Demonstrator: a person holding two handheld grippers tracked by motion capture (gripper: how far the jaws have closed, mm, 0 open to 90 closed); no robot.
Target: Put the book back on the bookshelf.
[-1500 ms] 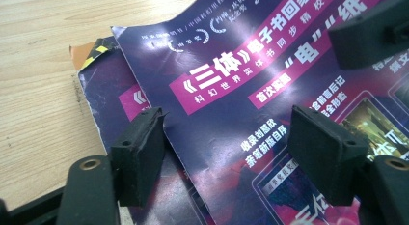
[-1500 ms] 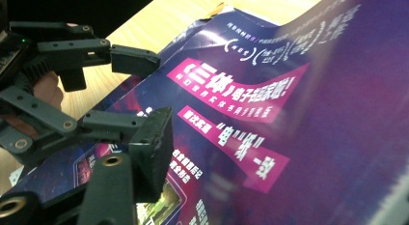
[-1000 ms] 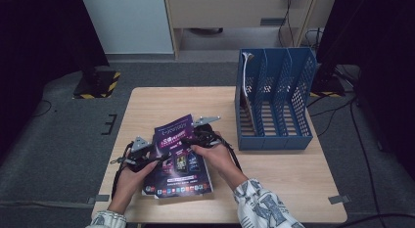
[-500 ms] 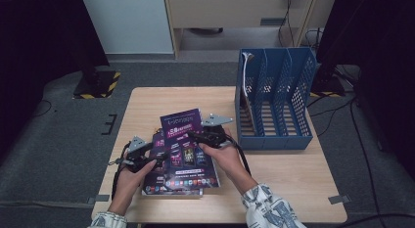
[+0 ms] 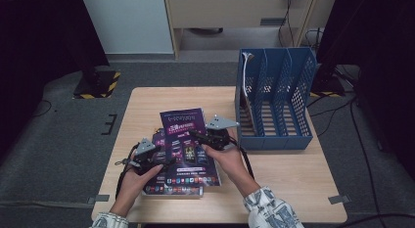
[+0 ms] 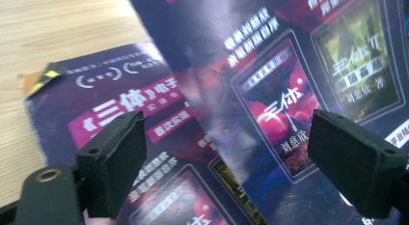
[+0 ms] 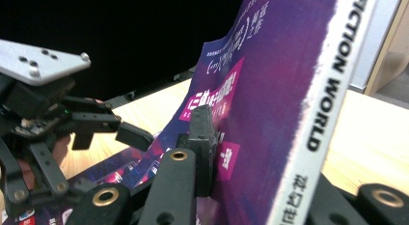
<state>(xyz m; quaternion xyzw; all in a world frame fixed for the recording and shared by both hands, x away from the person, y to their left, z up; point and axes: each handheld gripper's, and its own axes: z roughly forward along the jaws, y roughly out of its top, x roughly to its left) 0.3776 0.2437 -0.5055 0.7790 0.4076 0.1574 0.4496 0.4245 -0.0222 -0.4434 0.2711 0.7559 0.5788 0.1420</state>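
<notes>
In the high view, a glossy purple magazine [image 5: 188, 140] is lifted at a slant over the near middle of the pale wooden table [image 5: 284, 174], with its far edge raised and its spine side in the right gripper [image 5: 201, 139], which a hand holds from the right. A second purple magazine [image 5: 171, 188] of the same print lies flat on the table beneath it, its near edge showing by the table's front. The left gripper [image 5: 164, 162] sits at the lifted magazine's left edge, over the flat one. A blue perforated plastic file rack [image 5: 274, 98] with upright dividers stands at the table's right side, just beside the right gripper's hand but apart from the magazines. In the left gripper view, the two black padded jaws stand spread wide and have just been opening; the lifted magazine's cover passes between them without either pad pressing on it, and the flat magazine lies under the left pad, on the wood. In the right gripper view, the jaws are pinching the lifted magazine near its white-lettered spine, the cover rising steeply from the pads, with the left gripper farther off at the left.
</notes>
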